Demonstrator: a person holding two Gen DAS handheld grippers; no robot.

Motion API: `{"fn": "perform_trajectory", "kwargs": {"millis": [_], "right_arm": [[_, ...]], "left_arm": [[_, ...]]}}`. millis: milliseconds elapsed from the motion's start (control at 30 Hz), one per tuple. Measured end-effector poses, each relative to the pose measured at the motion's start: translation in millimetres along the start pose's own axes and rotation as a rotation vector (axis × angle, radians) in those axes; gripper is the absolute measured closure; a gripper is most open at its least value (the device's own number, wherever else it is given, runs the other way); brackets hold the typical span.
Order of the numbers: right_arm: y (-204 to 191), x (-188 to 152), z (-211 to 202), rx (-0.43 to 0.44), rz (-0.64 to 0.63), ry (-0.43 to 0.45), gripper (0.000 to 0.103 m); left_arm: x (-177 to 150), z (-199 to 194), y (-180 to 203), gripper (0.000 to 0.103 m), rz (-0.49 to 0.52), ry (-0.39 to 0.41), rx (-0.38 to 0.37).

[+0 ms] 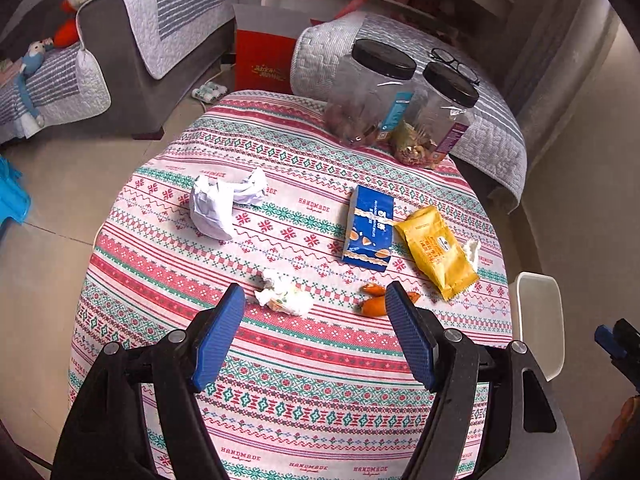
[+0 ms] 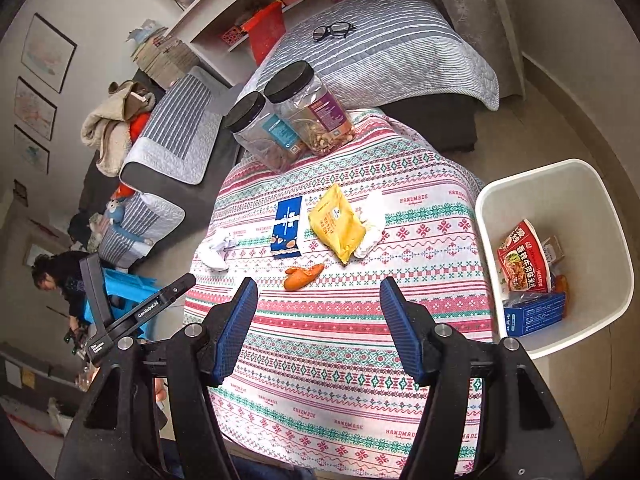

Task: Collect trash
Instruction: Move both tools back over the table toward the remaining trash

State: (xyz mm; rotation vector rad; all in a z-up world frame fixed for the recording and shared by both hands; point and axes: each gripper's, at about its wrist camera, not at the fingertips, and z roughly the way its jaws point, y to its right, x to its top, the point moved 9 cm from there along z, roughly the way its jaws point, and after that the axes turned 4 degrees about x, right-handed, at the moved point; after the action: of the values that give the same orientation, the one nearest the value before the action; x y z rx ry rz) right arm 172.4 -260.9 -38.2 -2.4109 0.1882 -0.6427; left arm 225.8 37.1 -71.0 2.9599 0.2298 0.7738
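Observation:
On the patterned tablecloth (image 1: 304, 360) lie a crumpled white paper (image 1: 224, 202), a small tissue wad (image 1: 286, 296), orange peel (image 1: 374, 304), a blue box (image 1: 370, 228) and a yellow wrapper (image 1: 436, 252). My left gripper (image 1: 316, 300) is open above the table, with the tissue wad and the peel just beyond its fingertips. My right gripper (image 2: 318, 292) is open and empty, a little short of the orange peel (image 2: 302, 276). The blue box (image 2: 288, 226), the yellow wrapper (image 2: 338, 226) and the white paper (image 2: 216, 250) lie beyond it.
A white bin (image 2: 504, 200) stands off the table's right edge and holds a red packet (image 2: 520, 258) and a blue box (image 2: 534, 314). Two black-lidded jars (image 1: 372, 92) stand at the table's far side. Sofas (image 1: 132, 48) surround the table. Glasses (image 2: 334, 30) lie on a sofa.

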Motion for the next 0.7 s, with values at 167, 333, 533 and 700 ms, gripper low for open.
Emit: {"fn": "perform_trajectory", "kwargs": {"millis": [167,333,533,700], "right_arm": [[-22,-7,29,-0.012,-0.033,-0.040,0.042],[-17,-3,60,-0.077,-0.039,-0.061,0.042],[3,10,100,-0.143,-0.020,-0.092,0.042],[14,24,129,-0.180,-0.050,-0.107,0.042]], "left_arm": [[6,21,-55,0.032,-0.103,-0.021,0.029],[17,38,-69,0.032,-0.131,-0.015,0.030],[24,63,-70,0.032,-0.107,-0.023,0.055],[31,89,-72,0.032,-0.085,-0.035,0.096]]}}
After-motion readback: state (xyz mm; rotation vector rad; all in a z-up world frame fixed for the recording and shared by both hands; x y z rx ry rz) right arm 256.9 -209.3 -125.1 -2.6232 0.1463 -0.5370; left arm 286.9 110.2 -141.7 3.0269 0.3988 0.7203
